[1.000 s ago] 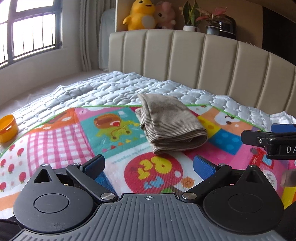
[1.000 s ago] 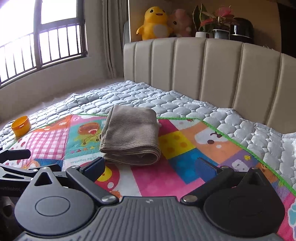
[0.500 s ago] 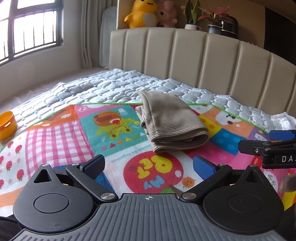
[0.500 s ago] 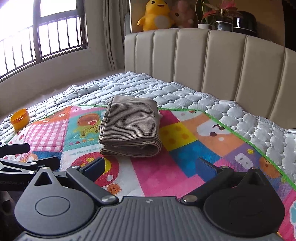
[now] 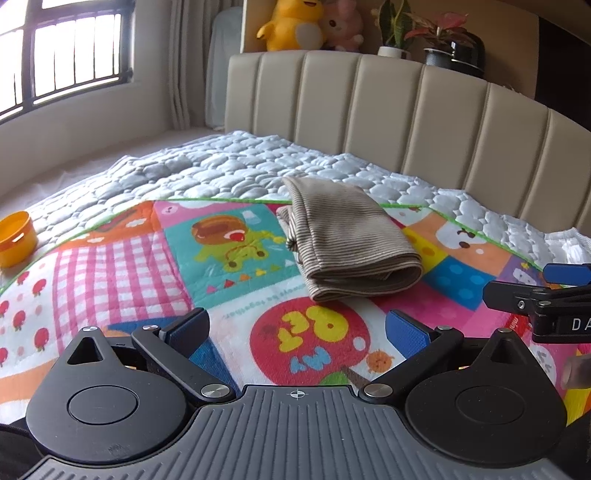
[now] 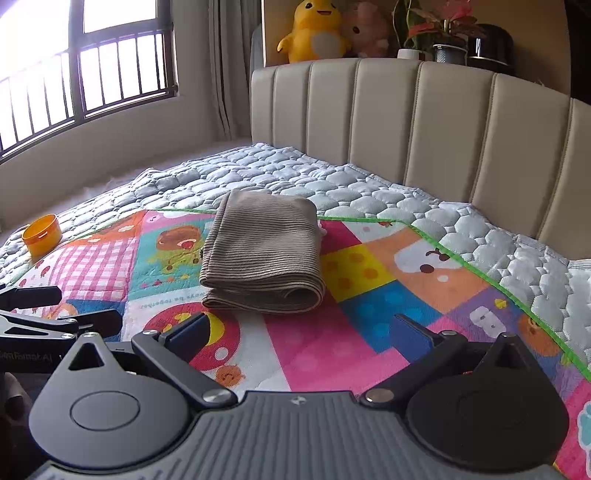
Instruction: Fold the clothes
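Observation:
A folded brown striped garment (image 5: 347,240) (image 6: 262,254) lies on the colourful cartoon play mat (image 5: 122,266) (image 6: 373,295) spread over the bed. My left gripper (image 5: 297,328) is open, nothing between its blue pads, a short way in front of the garment's near edge. My right gripper (image 6: 308,332) is open too and empty, just short of the same folded edge. The right gripper's black fingers (image 5: 517,299) show at the right edge of the left wrist view, and the left gripper's fingers (image 6: 88,321) at the left edge of the right wrist view.
An orange plastic cup (image 5: 14,238) (image 6: 41,234) sits at the mat's far left. A grey quilted cover (image 5: 236,166) lies behind the mat, against a beige padded headboard (image 5: 406,122). Plush toys (image 6: 317,33) and potted plants (image 6: 439,33) stand on the shelf above. A window is at the left.
Both grippers have risen or tilted slightly, so the garment sits a bit lower and farther in view. The garment has not moved and both grippers stay open.

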{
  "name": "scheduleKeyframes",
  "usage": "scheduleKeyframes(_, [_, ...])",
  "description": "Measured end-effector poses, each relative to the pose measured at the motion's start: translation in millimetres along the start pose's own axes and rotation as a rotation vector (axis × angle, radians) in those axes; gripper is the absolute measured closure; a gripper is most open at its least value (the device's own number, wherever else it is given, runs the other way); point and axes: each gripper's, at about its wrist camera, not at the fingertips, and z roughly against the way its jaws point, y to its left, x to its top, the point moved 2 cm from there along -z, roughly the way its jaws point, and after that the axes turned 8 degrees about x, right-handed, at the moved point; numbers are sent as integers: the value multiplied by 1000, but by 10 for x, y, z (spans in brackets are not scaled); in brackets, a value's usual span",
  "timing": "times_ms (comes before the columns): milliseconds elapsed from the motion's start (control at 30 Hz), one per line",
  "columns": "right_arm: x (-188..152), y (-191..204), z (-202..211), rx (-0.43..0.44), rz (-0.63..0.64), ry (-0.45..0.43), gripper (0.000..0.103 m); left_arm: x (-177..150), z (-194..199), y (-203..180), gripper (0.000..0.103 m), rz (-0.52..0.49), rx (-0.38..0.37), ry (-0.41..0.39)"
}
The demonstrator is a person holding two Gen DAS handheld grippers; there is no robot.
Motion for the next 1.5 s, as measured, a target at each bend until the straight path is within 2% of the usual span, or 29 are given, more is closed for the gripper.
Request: scheduleKeyframes(1500, [-2, -10, -15, 7, 5, 13, 0, 7, 10, 23, 0, 12, 6, -4])
